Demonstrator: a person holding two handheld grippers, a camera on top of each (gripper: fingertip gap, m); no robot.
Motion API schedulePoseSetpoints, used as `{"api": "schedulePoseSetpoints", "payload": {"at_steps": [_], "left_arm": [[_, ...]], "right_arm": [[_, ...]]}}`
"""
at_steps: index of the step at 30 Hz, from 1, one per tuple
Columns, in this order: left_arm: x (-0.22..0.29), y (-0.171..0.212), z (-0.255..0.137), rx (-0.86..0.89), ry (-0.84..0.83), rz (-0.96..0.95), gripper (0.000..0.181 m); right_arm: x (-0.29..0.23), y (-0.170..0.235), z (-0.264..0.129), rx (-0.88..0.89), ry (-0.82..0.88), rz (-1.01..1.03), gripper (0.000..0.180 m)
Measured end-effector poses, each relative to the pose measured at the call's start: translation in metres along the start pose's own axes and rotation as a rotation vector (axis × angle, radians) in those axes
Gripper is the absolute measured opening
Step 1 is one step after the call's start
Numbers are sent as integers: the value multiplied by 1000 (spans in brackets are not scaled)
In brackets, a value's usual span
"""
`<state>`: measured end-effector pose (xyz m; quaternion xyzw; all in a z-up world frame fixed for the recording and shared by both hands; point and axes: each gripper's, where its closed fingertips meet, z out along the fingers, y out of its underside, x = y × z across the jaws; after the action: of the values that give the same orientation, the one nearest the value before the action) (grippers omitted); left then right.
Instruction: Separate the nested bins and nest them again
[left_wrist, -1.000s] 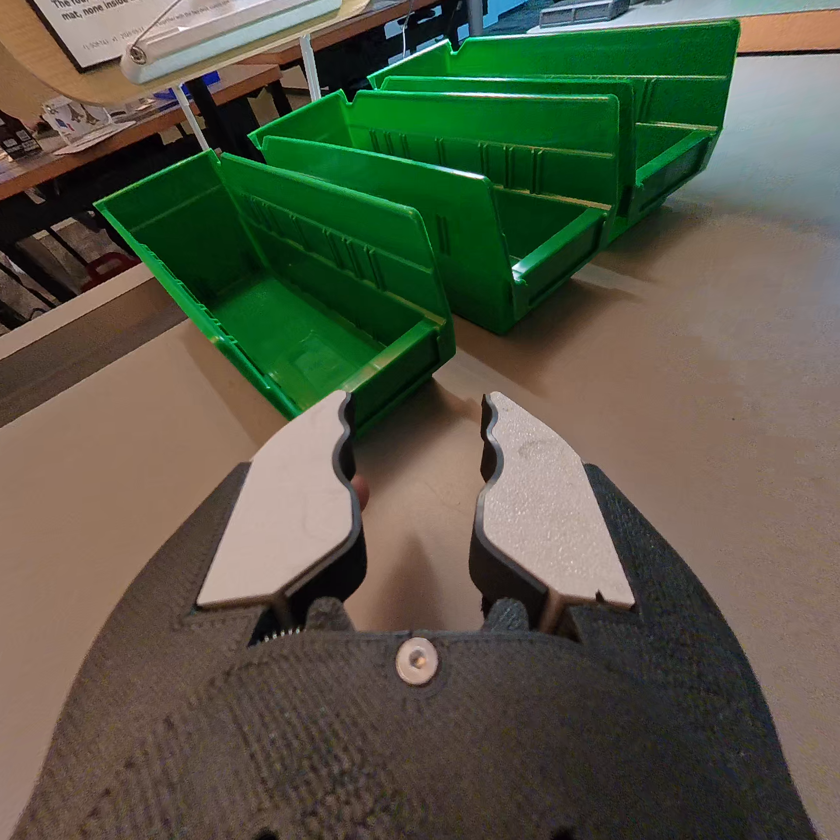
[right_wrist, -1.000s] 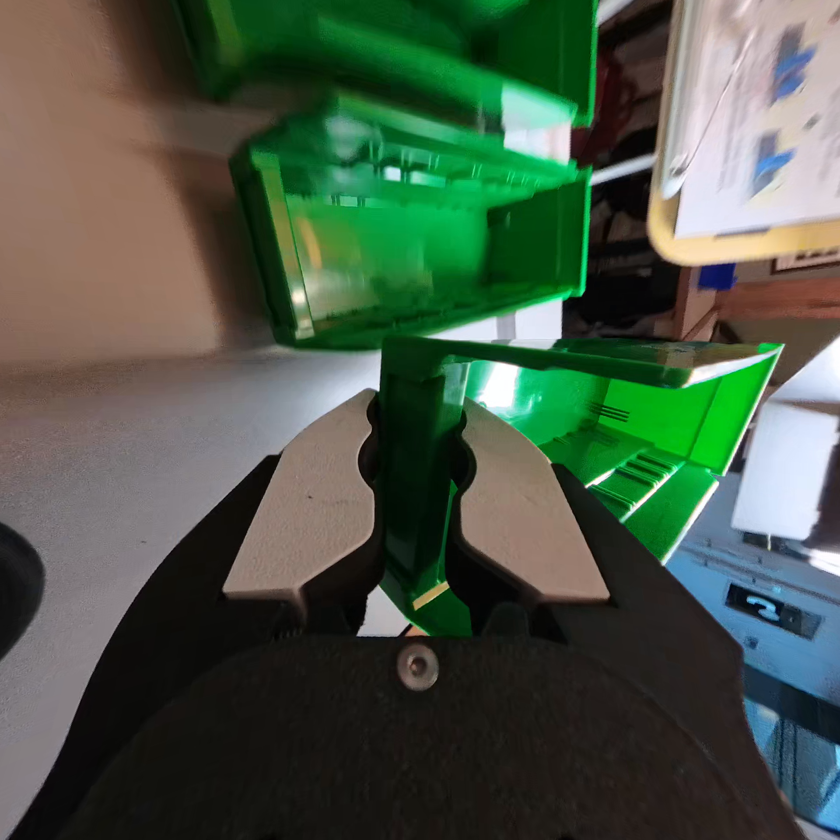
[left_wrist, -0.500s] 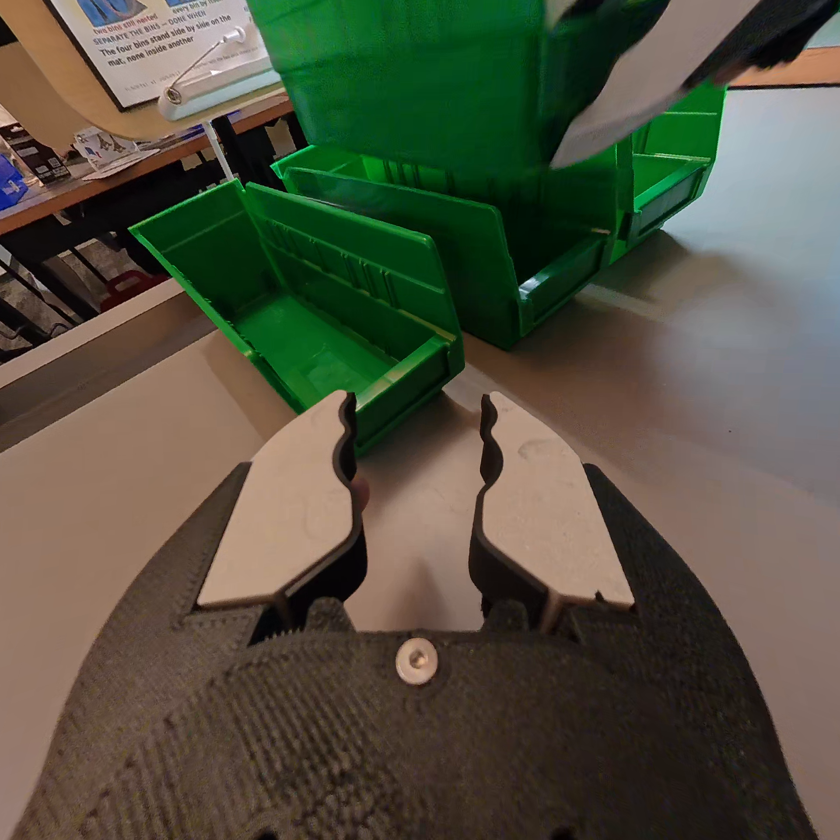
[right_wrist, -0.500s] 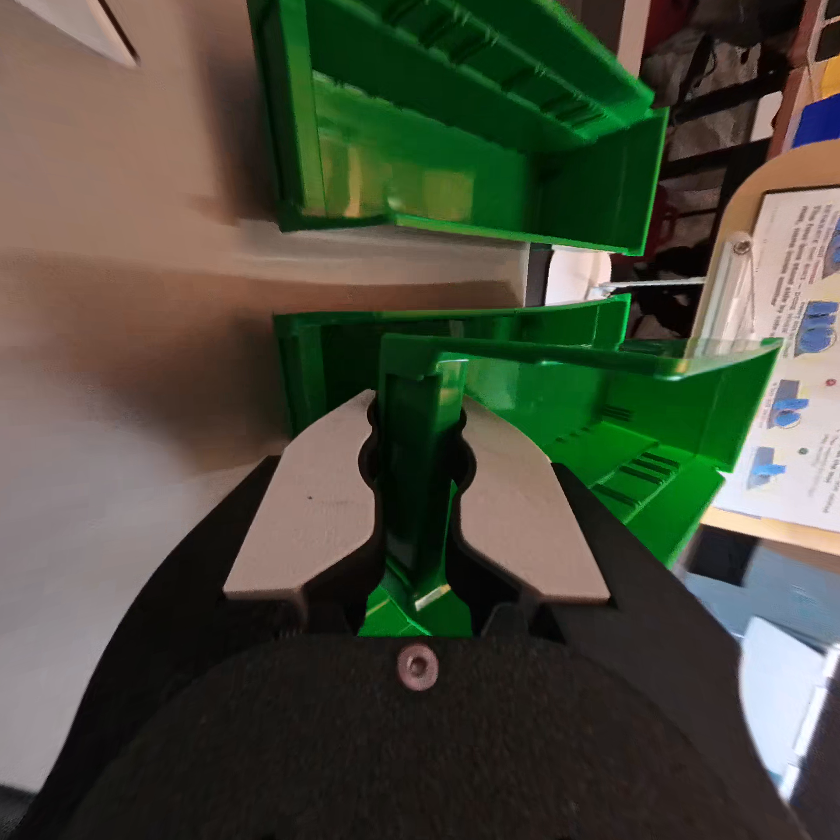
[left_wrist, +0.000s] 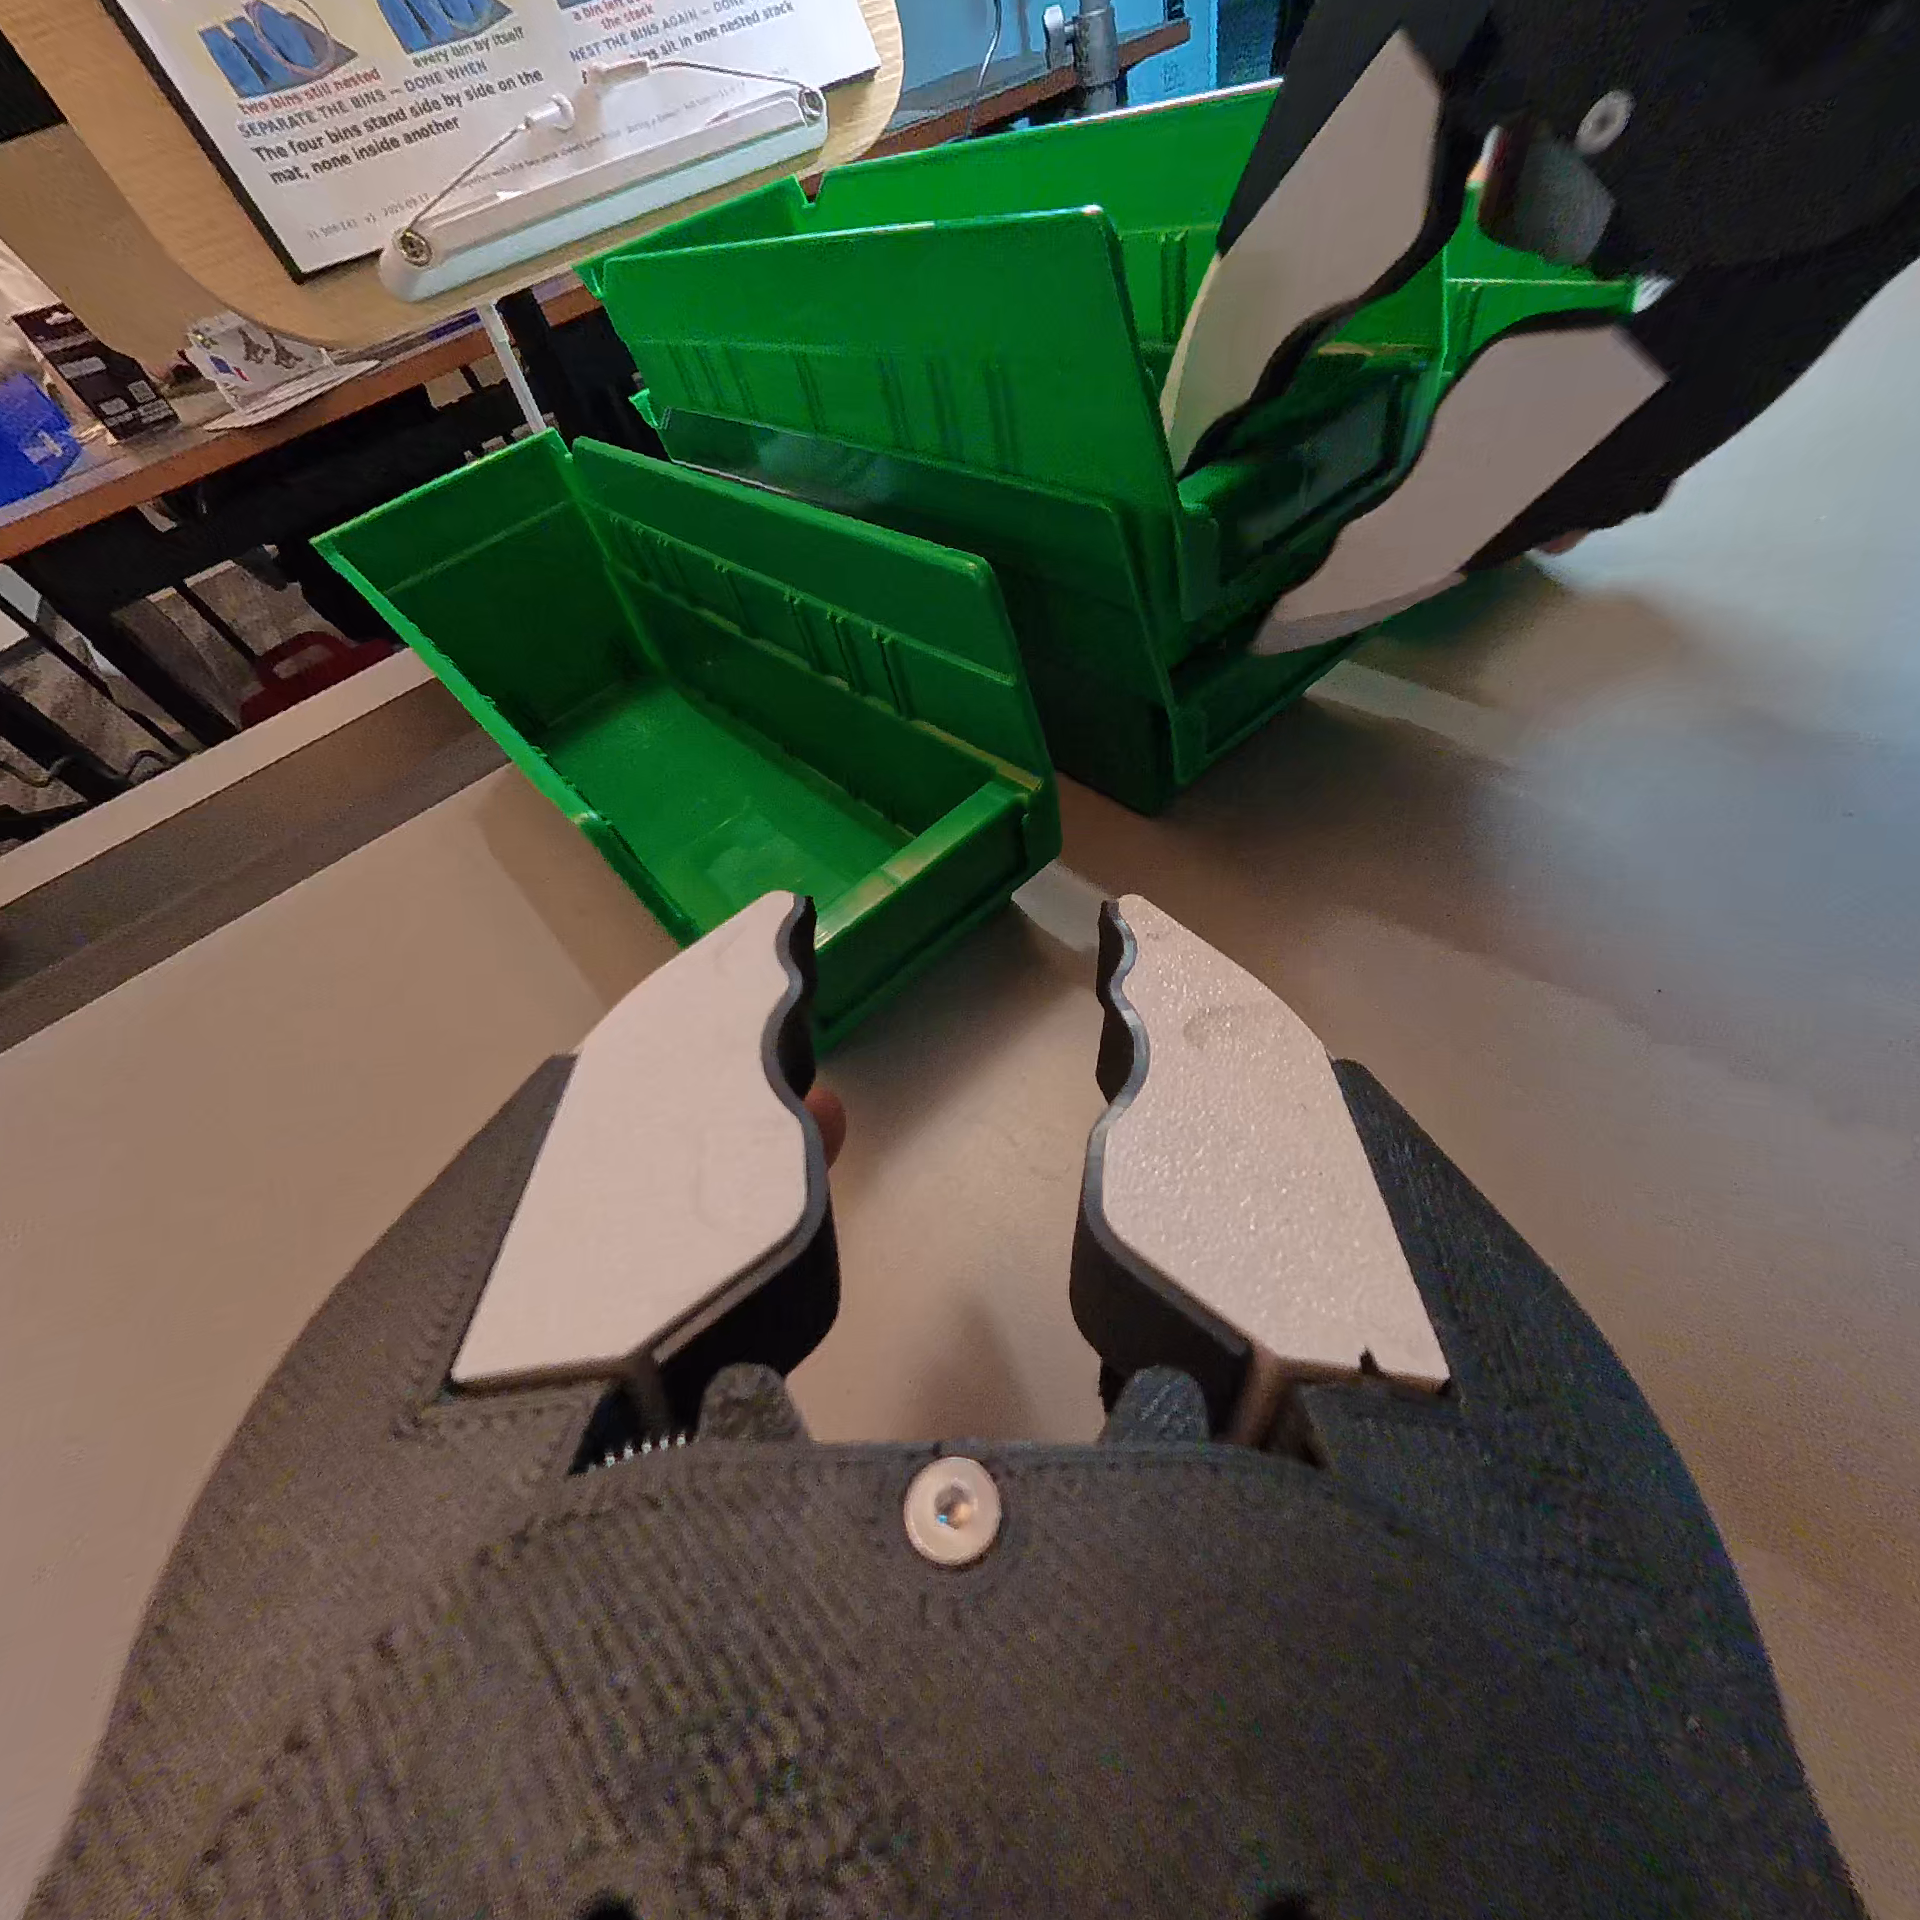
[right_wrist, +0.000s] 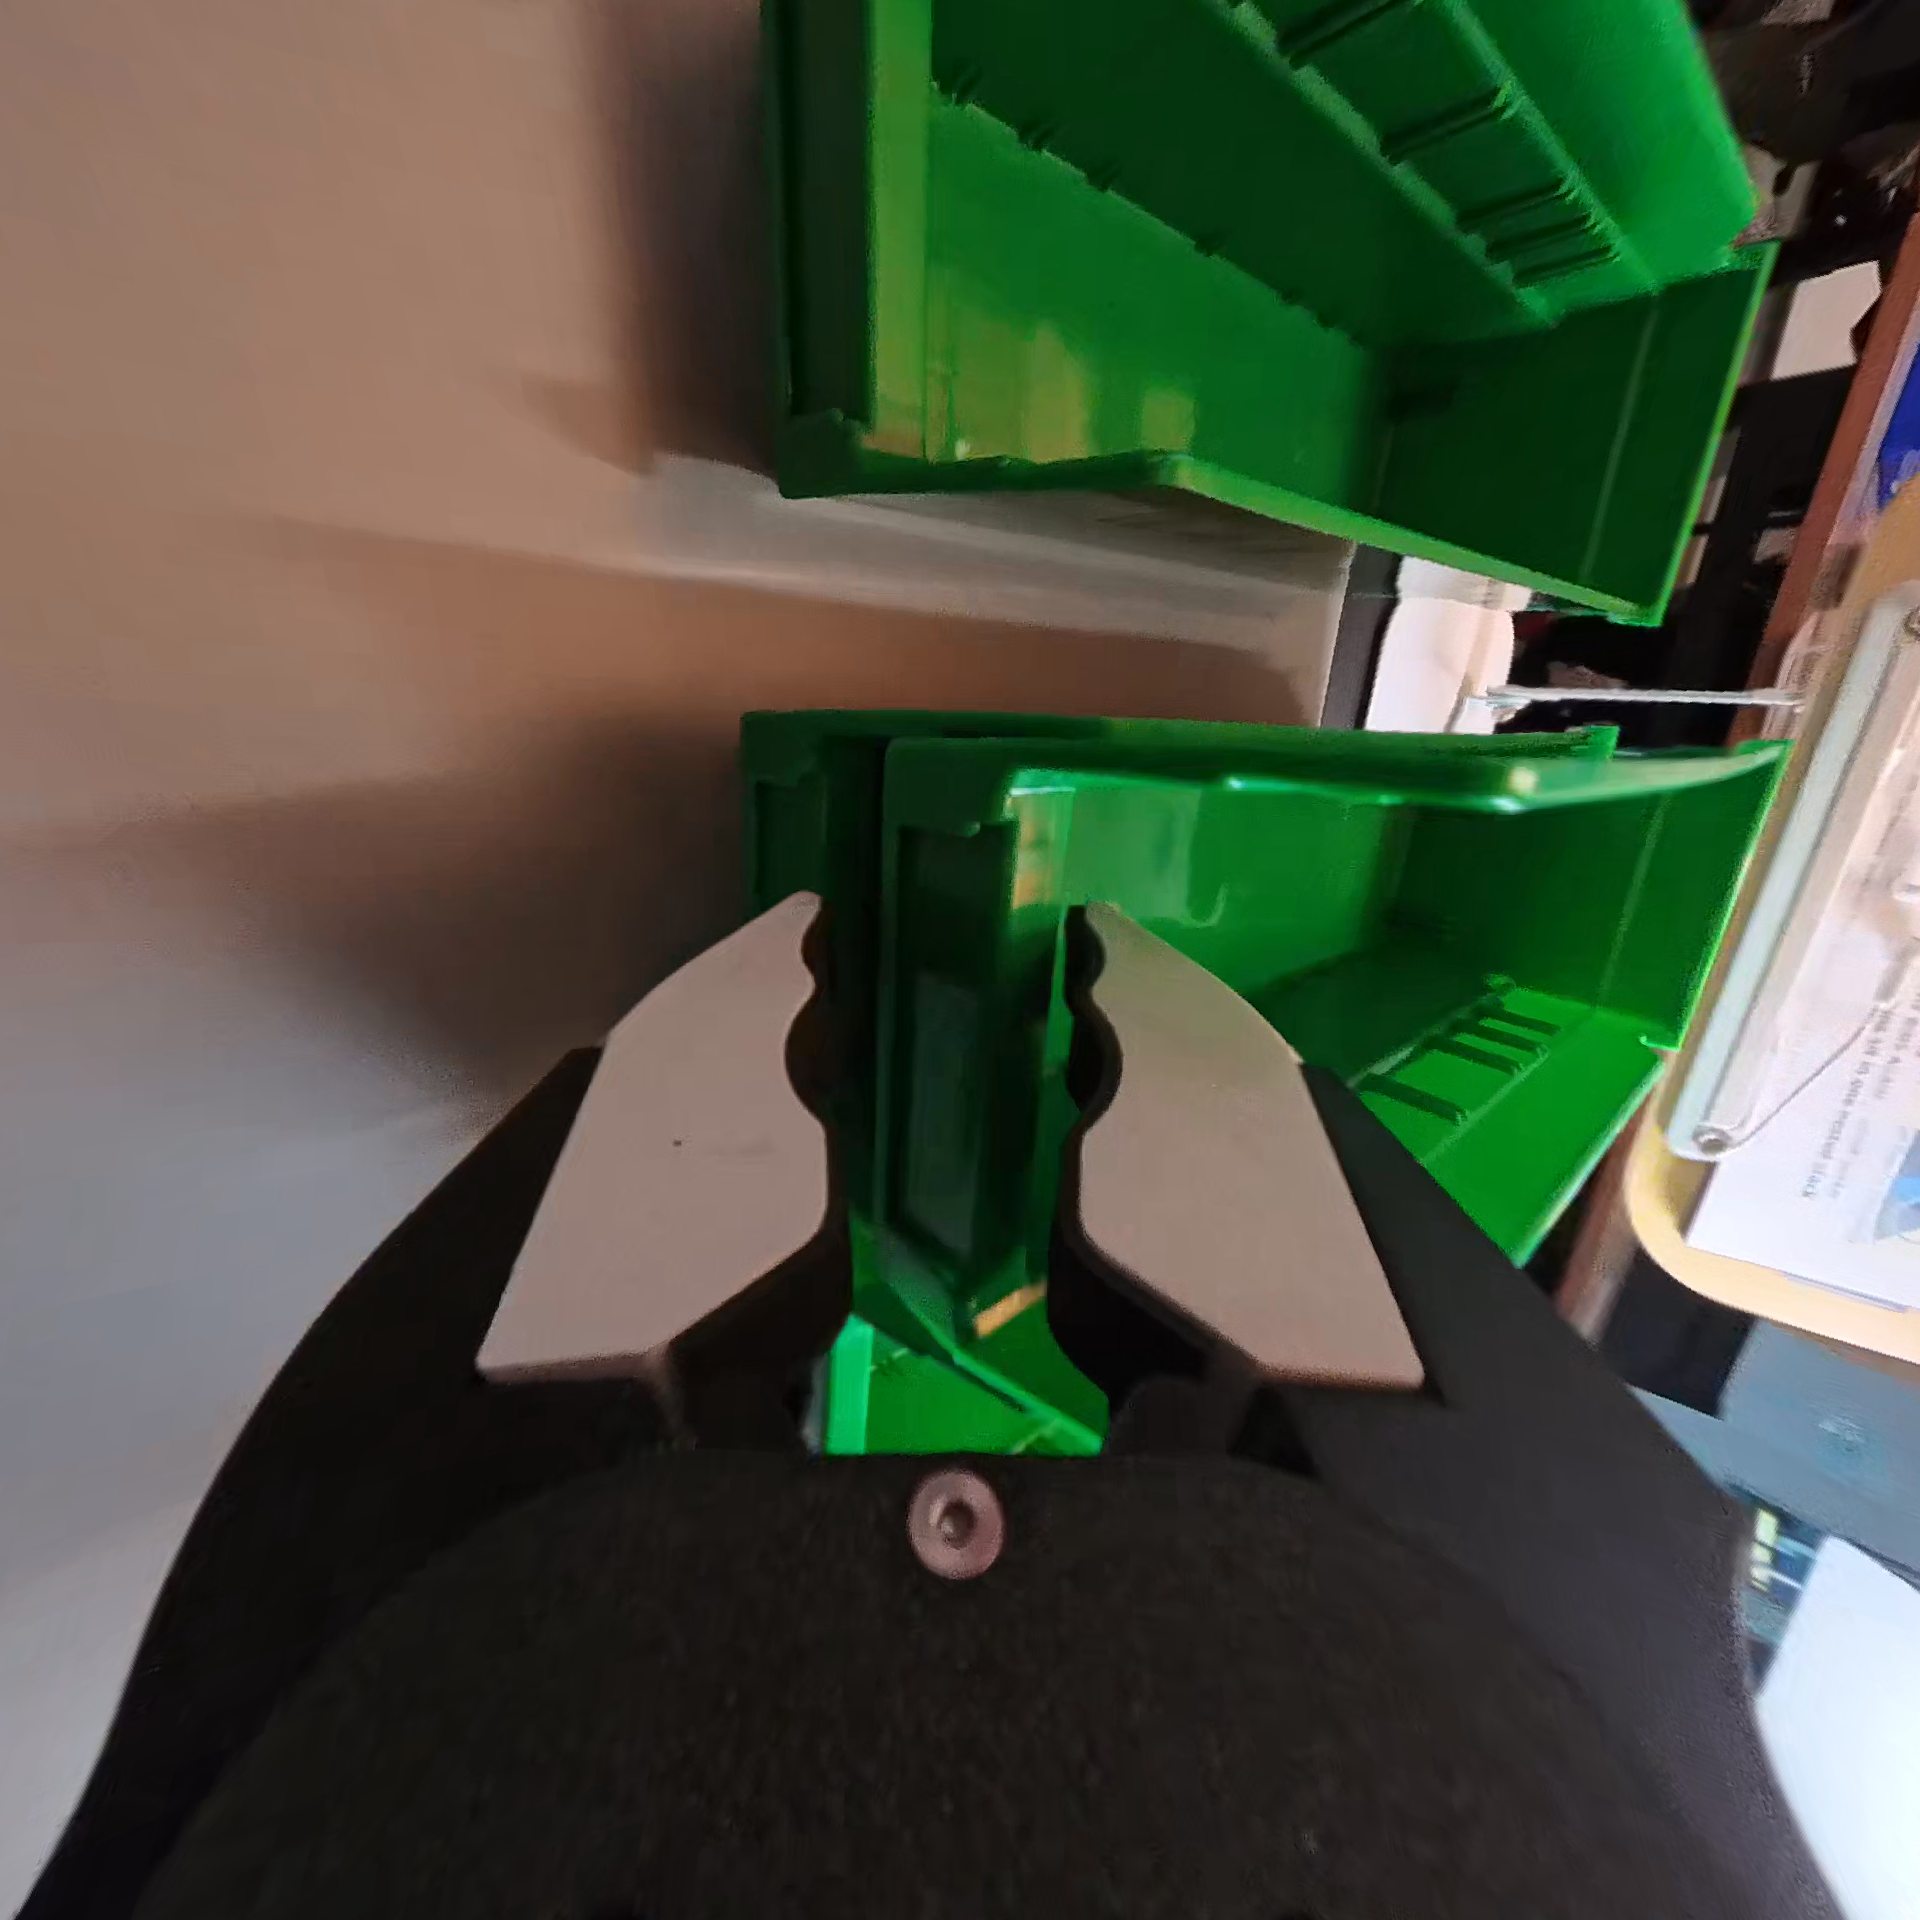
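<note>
Several green plastic bins stand on the tan table. In the left wrist view a single bin (left_wrist: 727, 758) lies nearest. Behind it one bin (left_wrist: 883, 322) sits inside another bin (left_wrist: 1122, 675), and a further bin (left_wrist: 1039, 166) stands at the back. My left gripper (left_wrist: 951, 920) is open and empty, just in front of the single bin. My right gripper (left_wrist: 1340, 416) reaches in from the upper right. In the right wrist view it (right_wrist: 945, 920) is open, its jaws either side of the inner bin's (right_wrist: 1351, 935) front wall, inside the outer bin (right_wrist: 790, 831).
A separate green bin (right_wrist: 1247, 312) lies beside the nested pair in the right wrist view. A clipboard with an instruction sheet (left_wrist: 499, 125) stands beyond the table's far edge, with a wooden desk (left_wrist: 208, 447) behind it. Bare table (left_wrist: 1558, 935) lies to the right. Across from one pair of fingers to the other is roughly 15 cm.
My right gripper carried its bin down into the middle bin, then opened and let go of the front wall. My left gripper stayed open and almost still.
</note>
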<state>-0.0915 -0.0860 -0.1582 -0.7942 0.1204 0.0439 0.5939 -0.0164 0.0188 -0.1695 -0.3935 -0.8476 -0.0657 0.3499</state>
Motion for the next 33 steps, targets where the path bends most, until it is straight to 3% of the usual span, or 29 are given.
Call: {"api": "schedulePoseSetpoints", "payload": {"at_steps": [7, 12, 16, 20, 26, 33], "left_arm": [[3, 0, 2, -5, 10, 7, 53], [6, 3, 10, -80, 39, 90, 48], [2, 2, 27, -179, 22, 281, 50], [-3, -4, 48, -259, 5, 468, 47], [-5, 10, 67, -493, 116, 620, 49], [-2, 49, 73, -752, 271, 618, 44]], "right_arm": [[-15, -5, -67, 293, -24, 227, 44], [-42, 29, -92, 444, 0, 483, 43], [-63, 60, -111, 536, 18, 732, 50], [-73, 87, -129, 574, 94, 921, 62], [-82, 114, -152, 554, 268, 1064, 72], [-88, 116, -151, 601, 283, 1108, 71]]}}
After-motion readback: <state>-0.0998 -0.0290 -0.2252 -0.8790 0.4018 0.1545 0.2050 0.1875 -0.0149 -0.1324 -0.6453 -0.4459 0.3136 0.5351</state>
